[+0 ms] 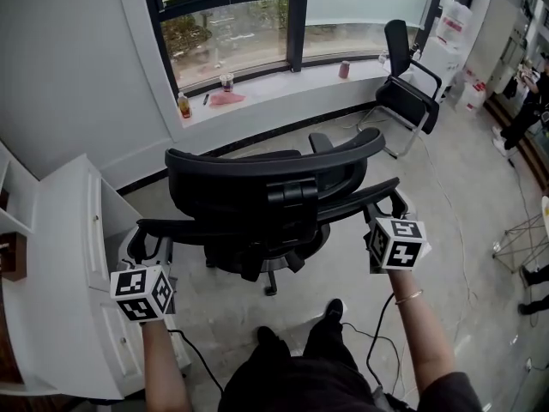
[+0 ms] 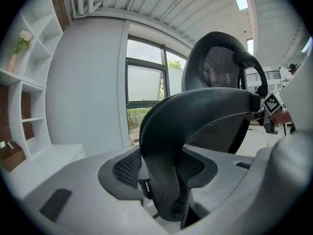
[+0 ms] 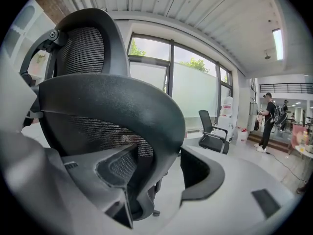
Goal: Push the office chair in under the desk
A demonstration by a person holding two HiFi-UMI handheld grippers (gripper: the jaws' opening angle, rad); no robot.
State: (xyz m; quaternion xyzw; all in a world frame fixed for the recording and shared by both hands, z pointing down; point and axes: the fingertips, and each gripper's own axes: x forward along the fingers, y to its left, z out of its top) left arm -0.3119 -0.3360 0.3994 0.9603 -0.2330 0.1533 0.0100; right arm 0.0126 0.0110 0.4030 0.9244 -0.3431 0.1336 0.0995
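Note:
A black mesh office chair [image 1: 266,187] stands on the floor with its back toward me, to the right of the white desk [image 1: 60,256]. My left gripper [image 1: 147,245] reaches onto the chair's left armrest [image 1: 171,227]. In the left gripper view the armrest [image 2: 195,111] sits between the jaws of the left gripper [image 2: 166,180], with a thin slit still showing beside it. My right gripper [image 1: 386,211] is at the right armrest [image 1: 377,191]. There the armrest [image 3: 107,97] lies against the left jaw of the right gripper [image 3: 161,180], and floor shows in the gap to the right pad.
A second black chair [image 1: 407,84] stands by the window at the back right. The sill holds a bottle [image 1: 183,105], a pink cloth [image 1: 226,98] and cups. A person [image 1: 527,93] stands far right. A cable trails on the floor by my feet [image 1: 330,312].

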